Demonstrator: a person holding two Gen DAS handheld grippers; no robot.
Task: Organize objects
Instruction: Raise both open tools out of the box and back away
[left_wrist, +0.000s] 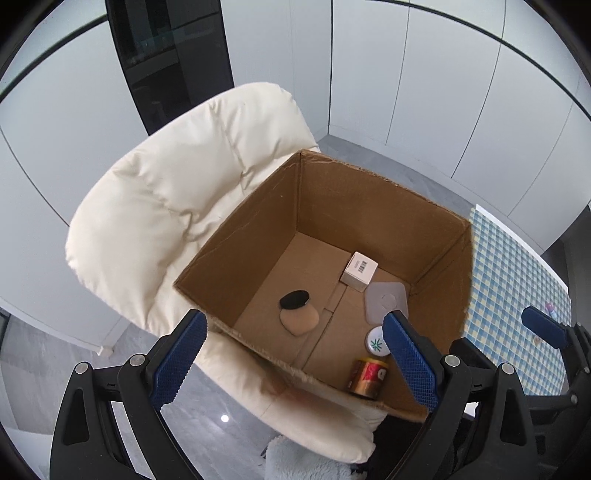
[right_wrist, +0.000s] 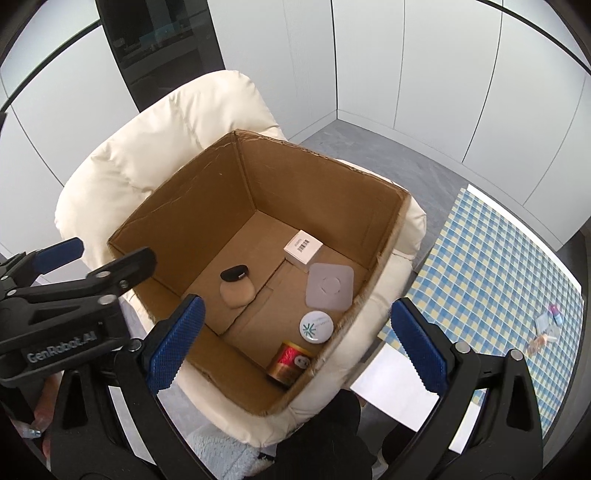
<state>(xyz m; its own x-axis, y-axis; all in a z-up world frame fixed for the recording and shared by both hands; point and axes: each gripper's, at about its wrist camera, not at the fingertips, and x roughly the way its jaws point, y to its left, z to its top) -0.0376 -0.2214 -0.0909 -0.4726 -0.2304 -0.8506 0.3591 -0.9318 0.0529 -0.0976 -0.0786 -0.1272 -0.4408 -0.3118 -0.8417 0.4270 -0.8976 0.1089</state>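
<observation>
An open cardboard box (left_wrist: 236, 236) (right_wrist: 177, 199) sits on a cream padded chair (left_wrist: 166, 192) (right_wrist: 122, 158). Inside lie a white barcode carton (left_wrist: 359, 272) (right_wrist: 303, 246), a tan and black puff (left_wrist: 298, 318) (right_wrist: 236, 287), a grey square pad (left_wrist: 386, 301) (right_wrist: 330, 286), a round white tin (left_wrist: 375, 341) (right_wrist: 316, 325) and a red and gold can (left_wrist: 367, 374) (right_wrist: 290, 363). My left gripper (left_wrist: 295, 354) is open and empty above the box's near rim. My right gripper (right_wrist: 295, 339) is open and empty above the box's near corner.
A table with a blue checked cloth (left_wrist: 517, 288) (right_wrist: 498, 266) stands right of the chair, with small items (right_wrist: 546, 328) on it. A white sheet (right_wrist: 399, 391) lies at its near edge. Grey floor and white cabinet panels surround the chair.
</observation>
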